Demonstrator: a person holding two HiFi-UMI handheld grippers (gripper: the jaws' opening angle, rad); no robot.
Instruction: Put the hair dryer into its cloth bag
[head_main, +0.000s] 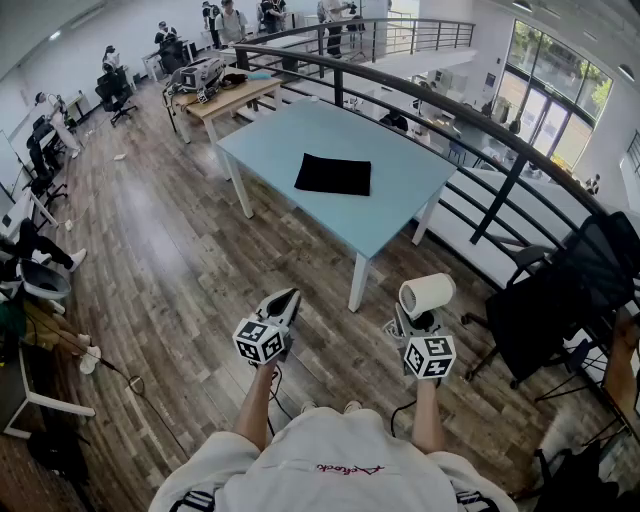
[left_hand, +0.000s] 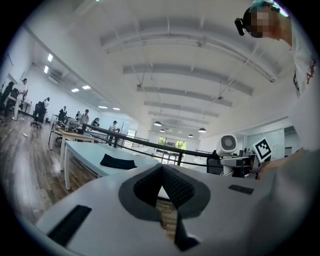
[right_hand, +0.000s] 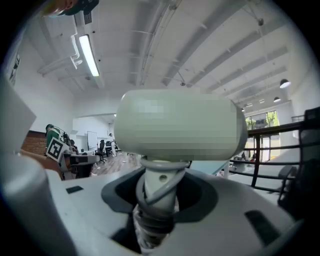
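Observation:
The black cloth bag (head_main: 332, 174) lies flat on the light blue table (head_main: 400, 215), well ahead of me. In the left gripper view the cloth bag (left_hand: 118, 161) shows far off on the table (left_hand: 90, 155). My left gripper (head_main: 284, 304) is shut with nothing in it, its jaws pressed together (left_hand: 162, 169). My right gripper (head_main: 420, 322) is shut on the handle of the pale hair dryer (head_main: 427, 295), which stands upright. In the right gripper view the hair dryer (right_hand: 177, 125) fills the middle, its cord wound round the handle between the jaws (right_hand: 159, 200). Both grippers hang over the wooden floor, short of the table.
A dark metal railing (head_main: 470, 120) runs behind the table. A black chair (head_main: 565, 290) stands at the right. A wooden desk (head_main: 225, 98) with equipment lies beyond the table, and people and office chairs line the left side.

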